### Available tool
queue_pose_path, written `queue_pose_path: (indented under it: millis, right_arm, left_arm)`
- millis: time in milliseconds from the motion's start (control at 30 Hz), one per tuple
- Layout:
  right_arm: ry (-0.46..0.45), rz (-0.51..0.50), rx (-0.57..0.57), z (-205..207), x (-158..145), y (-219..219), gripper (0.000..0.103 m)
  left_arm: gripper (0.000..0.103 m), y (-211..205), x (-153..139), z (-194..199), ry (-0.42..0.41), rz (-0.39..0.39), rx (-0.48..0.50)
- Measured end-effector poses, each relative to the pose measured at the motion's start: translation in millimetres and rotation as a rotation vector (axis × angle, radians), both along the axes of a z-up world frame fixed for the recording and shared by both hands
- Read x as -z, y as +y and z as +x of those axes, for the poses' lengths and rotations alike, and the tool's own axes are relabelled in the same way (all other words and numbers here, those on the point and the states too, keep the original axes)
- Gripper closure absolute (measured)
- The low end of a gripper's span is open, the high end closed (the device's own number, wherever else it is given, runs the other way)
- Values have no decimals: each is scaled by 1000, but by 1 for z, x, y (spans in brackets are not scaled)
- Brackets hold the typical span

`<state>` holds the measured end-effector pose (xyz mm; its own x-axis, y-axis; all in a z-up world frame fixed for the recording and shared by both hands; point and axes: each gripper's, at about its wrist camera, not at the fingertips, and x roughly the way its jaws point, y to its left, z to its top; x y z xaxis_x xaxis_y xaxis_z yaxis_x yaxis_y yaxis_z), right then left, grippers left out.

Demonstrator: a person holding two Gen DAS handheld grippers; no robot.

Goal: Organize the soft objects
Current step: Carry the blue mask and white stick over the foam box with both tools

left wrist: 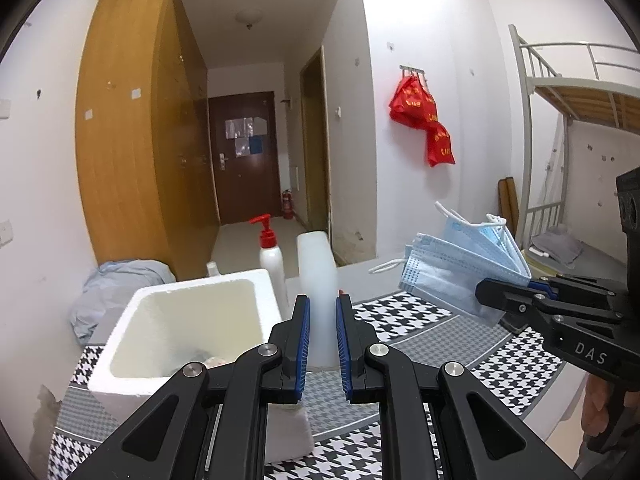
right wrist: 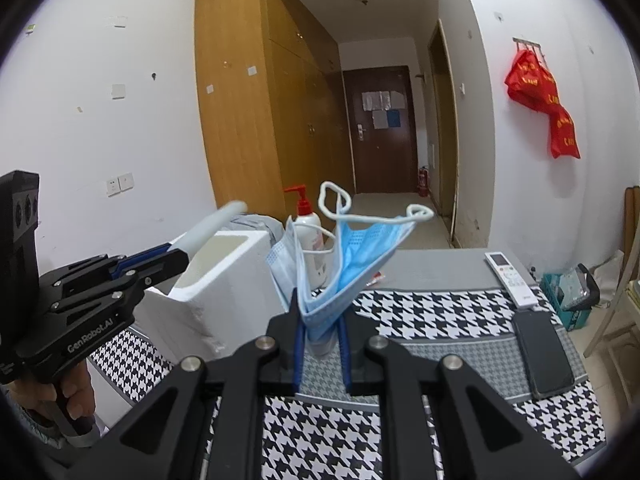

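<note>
My left gripper (left wrist: pixel 322 340) is shut on a translucent white soft slab (left wrist: pixel 318 280), held upright just right of the white foam box (left wrist: pixel 132 364). In the right wrist view the left gripper (right wrist: pixel 176 256) holds the slab (right wrist: pixel 212 226) tilted over the foam box (right wrist: pixel 208 284). My right gripper (right wrist: pixel 320 336) is shut on a bunch of blue face masks (right wrist: pixel 352 256), held above the houndstooth table (right wrist: pixel 432 316). The left wrist view shows the right gripper (left wrist: pixel 492 300) with the masks (left wrist: pixel 460 272) at the right.
A red-pump white bottle (left wrist: pixel 271 256) stands behind the box. A white remote (right wrist: pixel 512 278) and a black phone (right wrist: pixel 542 352) lie on the table's right side. A grey-blue cloth (left wrist: pixel 116 284) lies left of the box. Something lies in the box bottom (left wrist: pixel 208 360).
</note>
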<state>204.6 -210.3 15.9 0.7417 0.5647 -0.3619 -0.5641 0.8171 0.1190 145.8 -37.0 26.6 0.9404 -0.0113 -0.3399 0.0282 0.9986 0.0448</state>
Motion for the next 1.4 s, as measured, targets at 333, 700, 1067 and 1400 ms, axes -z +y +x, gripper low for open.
queue_pose_path:
  millis: [333,700,1067,1400]
  right_arm:
    - [-18,8,-49,-5,-5,20,85]
    - [-31,-8,-131,-7,-7,51,85]
    - [-32,-9,-189,-5,-9,75,85]
    - [-26,7,-194,1,-12,91,85]
  left_arm:
    - [89,17,-4,-6,-12,6,-55]
    - [89,42,-5,-15,-21,1,-122]
    - [89,65,-2,-18,-26,-14,-155]
    - [89,83,1,-7,-8,-42,-153]
